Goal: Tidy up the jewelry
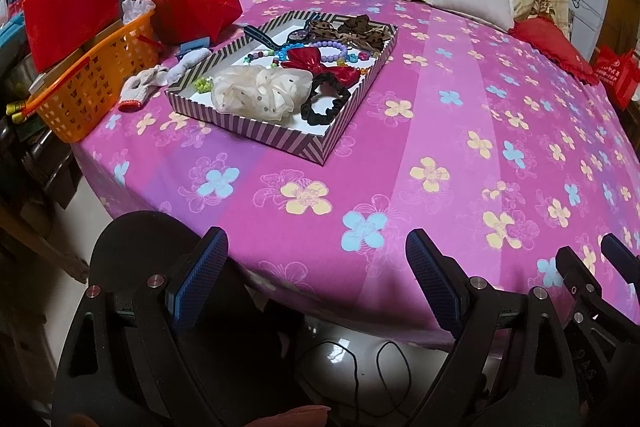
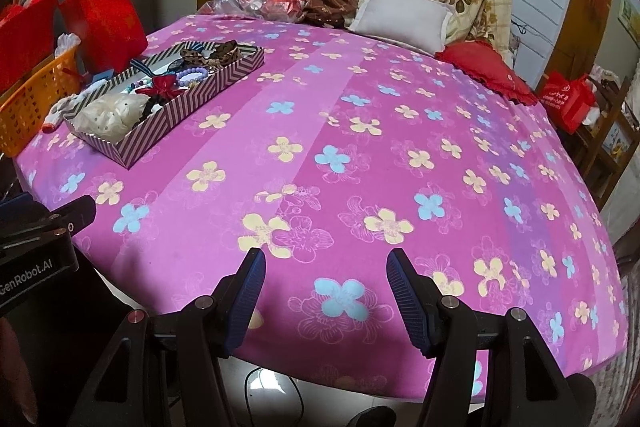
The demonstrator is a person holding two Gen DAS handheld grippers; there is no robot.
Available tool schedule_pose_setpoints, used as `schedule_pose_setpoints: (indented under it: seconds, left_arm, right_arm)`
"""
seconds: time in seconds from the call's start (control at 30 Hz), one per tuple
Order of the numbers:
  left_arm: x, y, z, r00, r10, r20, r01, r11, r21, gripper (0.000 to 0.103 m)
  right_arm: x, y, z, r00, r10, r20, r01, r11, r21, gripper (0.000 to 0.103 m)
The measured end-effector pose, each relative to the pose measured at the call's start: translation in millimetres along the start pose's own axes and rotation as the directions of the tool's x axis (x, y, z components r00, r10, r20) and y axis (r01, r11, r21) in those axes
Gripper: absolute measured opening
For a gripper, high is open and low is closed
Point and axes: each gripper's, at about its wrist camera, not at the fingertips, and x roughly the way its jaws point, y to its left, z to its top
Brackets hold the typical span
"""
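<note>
With the striped tray (image 1: 256, 131) on the bed (image 1: 440, 147) apparently already holding every piece, both the left hand-held gripper (image 1: 316, 259) and right hand-held gripper (image 2: 326, 279) hover spread and empty.

Tray (image 1: 256, 137) on bed (image 1: 440, 155) (basket (image 1: 92, 79) left)

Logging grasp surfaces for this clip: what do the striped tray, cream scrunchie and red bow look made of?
Tray: likely matte printed cardboard, with thin, crisp folded walls. Cream scrunchie: sheer gathered fabric with dots, soft and puffy. Red bow: glossy, maybe satin or vinyl; it shows bright highlights.
</note>
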Motion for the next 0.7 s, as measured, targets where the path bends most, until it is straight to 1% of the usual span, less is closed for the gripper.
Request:
schedule_pose_setpoints:
  seconds: [0.7]
  left_arm:
    - [3.6,-4.4,-2.5,1.0,0.001,-0.009,-0.001,1.0,0.003,0.09]
  right_arm:
    - [1.7,-1.8,-0.5,1.0,0.006,0.001,-0.006,1.0,0.006,0.061]
